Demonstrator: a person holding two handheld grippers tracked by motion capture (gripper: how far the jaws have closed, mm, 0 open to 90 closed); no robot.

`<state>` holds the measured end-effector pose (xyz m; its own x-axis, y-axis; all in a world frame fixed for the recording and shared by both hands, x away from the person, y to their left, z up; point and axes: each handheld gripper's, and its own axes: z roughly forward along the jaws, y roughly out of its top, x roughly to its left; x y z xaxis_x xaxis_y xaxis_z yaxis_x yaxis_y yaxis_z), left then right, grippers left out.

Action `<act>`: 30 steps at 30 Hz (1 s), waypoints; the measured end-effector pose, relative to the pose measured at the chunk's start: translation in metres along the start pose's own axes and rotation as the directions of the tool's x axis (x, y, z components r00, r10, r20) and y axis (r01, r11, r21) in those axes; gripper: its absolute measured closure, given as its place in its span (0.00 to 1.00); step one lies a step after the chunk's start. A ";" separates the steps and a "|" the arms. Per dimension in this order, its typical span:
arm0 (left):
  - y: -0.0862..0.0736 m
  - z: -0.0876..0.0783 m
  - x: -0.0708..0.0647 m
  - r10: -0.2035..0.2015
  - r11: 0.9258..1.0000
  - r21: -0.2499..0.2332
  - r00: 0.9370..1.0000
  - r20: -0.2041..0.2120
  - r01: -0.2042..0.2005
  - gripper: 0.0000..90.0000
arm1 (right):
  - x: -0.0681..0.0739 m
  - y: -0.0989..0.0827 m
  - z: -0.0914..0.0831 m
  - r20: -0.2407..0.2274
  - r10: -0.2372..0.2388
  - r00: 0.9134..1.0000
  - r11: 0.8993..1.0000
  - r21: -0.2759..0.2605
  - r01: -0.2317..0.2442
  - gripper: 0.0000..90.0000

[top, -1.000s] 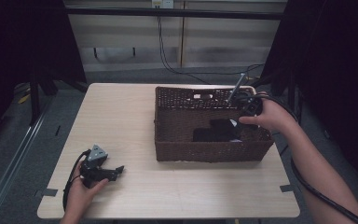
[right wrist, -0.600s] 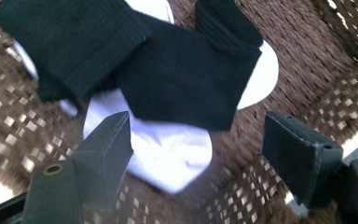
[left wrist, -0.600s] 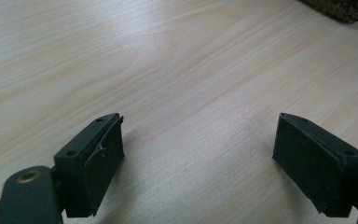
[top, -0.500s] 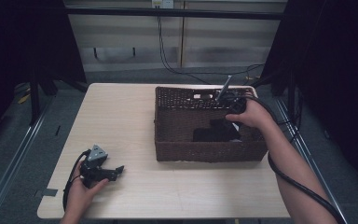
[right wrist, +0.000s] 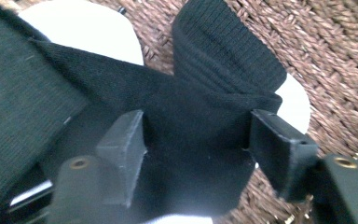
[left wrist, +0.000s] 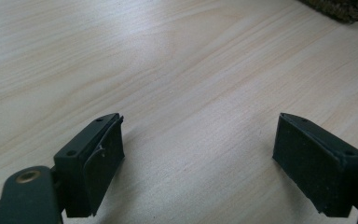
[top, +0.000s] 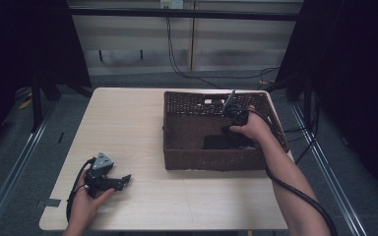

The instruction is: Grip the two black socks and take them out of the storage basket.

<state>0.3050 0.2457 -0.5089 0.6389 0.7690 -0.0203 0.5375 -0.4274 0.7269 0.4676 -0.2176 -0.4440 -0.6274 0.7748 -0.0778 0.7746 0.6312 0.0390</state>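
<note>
A brown wicker basket stands on the right half of the light wooden table. Inside it lies a black knitted cloth over something white. My right gripper reaches down into the basket, jaws open, one on each side of a raised fold of the cloth. In the high view the right hand covers that gripper. My left gripper rests low over the table's near left corner, jaws wide open with bare wood between them.
Cables hang along the wall behind the table. A cable trails along the right forearm off the table's front. A corner of the basket shows at the top right of the left gripper view.
The right hand and gripper moved left from the basket's right rim and down into the basket, onto the black cloth. The left gripper stayed still.
</note>
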 end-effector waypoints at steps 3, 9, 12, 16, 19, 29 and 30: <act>0.000 0.000 0.000 0.000 1.000 0.000 1.000 0.000 0.000 0.17 | -0.003 0.001 0.008 0.000 0.016 1.000 1.000 0.003 -0.016 0.49; 0.000 0.000 0.000 0.000 1.000 0.000 1.000 0.000 0.000 0.17 | -0.008 0.000 0.007 -0.018 0.045 0.999 0.999 0.003 -0.045 0.84; 0.000 0.000 0.000 0.000 1.000 0.000 1.000 0.000 0.000 0.17 | -0.012 -0.005 -0.002 -0.071 0.045 0.996 0.999 -0.005 -0.045 0.90; 0.000 0.000 0.000 -0.002 1.000 0.000 1.000 0.000 0.002 0.17 | -0.014 -0.010 -0.013 -0.097 0.047 0.994 0.999 -0.017 -0.048 0.90; 0.000 0.000 0.000 0.000 1.000 0.000 1.000 0.000 0.000 0.17 | -0.017 -0.017 -0.038 -0.099 0.038 0.994 0.999 -0.023 -0.040 0.90; 0.000 0.000 0.000 0.001 1.000 0.005 1.000 0.001 -0.001 0.17 | -0.016 -0.028 -0.097 -0.095 0.013 0.995 0.997 -0.078 -0.020 0.90; 0.000 0.000 0.000 0.001 1.000 0.004 1.000 0.001 -0.001 0.17 | -0.016 -0.029 -0.101 -0.093 0.006 0.996 0.997 -0.077 -0.014 0.90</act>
<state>0.3050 0.2457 -0.5086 0.6401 0.7680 -0.0206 0.5393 -0.4301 0.7240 0.4473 -0.2443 -0.3429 -0.6270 0.7788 0.0154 0.7748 0.6214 0.1164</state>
